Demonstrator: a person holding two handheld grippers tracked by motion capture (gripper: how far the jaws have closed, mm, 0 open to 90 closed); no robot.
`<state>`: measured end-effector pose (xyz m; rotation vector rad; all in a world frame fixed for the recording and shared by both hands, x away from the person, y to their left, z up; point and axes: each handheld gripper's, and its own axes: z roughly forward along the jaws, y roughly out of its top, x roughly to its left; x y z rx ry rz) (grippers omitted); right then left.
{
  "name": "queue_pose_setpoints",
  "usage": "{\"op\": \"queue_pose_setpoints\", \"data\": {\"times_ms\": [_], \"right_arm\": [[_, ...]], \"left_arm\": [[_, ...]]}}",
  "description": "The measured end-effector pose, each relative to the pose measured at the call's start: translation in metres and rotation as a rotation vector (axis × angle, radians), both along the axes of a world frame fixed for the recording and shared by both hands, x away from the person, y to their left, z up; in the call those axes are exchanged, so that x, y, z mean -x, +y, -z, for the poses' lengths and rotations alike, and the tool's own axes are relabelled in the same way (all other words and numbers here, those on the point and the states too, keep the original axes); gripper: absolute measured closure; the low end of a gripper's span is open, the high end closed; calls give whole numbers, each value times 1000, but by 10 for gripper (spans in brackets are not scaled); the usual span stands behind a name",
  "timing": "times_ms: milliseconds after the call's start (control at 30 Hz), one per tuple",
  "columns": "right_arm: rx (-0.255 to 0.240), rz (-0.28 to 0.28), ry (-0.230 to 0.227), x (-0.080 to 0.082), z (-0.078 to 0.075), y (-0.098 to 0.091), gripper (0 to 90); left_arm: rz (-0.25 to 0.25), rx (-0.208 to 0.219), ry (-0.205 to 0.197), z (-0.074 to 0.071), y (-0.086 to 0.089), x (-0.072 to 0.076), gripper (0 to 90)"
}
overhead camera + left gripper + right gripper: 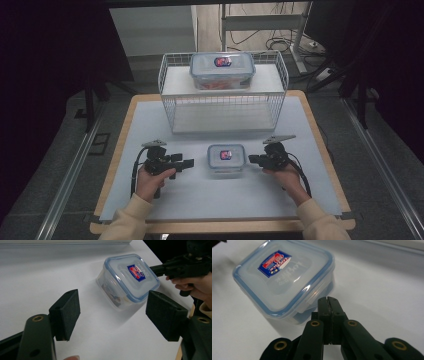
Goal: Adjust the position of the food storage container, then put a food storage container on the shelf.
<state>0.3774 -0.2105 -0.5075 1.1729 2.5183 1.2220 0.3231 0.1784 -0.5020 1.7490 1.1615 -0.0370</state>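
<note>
Right gripper (pixel 253 160): jaws pressed together, empty, tip just beside the small lidded container (pixel 226 159).
Left gripper (pixel 188 163): jaws apart, container ahead, slightly farther.
Container: on bench (pixel 210 195), between both grippers.

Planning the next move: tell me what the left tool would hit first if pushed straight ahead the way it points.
Probably the small lidded container. The left tool is open and aimed at it, with bare white table between. The right tool sits just past the container's far side.
</note>
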Motion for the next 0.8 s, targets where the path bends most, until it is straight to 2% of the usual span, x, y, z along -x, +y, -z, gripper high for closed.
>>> {"op": "queue_pose_setpoints", "data": {"times_ms": [200,400,533,600,667,767,800], "right_arm": [[-21,15,-9,4,-7,-11,894],[-62,11,2,3,-10,-16,838],[-88,2,10,2,-13,-18,723],[-94,5,6,2,-14,-18,623],[-110,26,34,1,-14,-18,503],[-137,39,69,-1,-14,-18,405],[-141,44,77,-1,-14,-19,398]], "left_arm": [[-7,-11,-1,0,-1,0,270],[-14,-11,7,-1,-3,0,252],[-36,-24,12,-1,-4,0,215],[-40,-20,21,-1,-4,-2,192],[-50,-24,29,0,-7,-4,168],[-49,-1,46,1,-13,-10,153],[-39,4,53,1,-16,-12,149]]}}
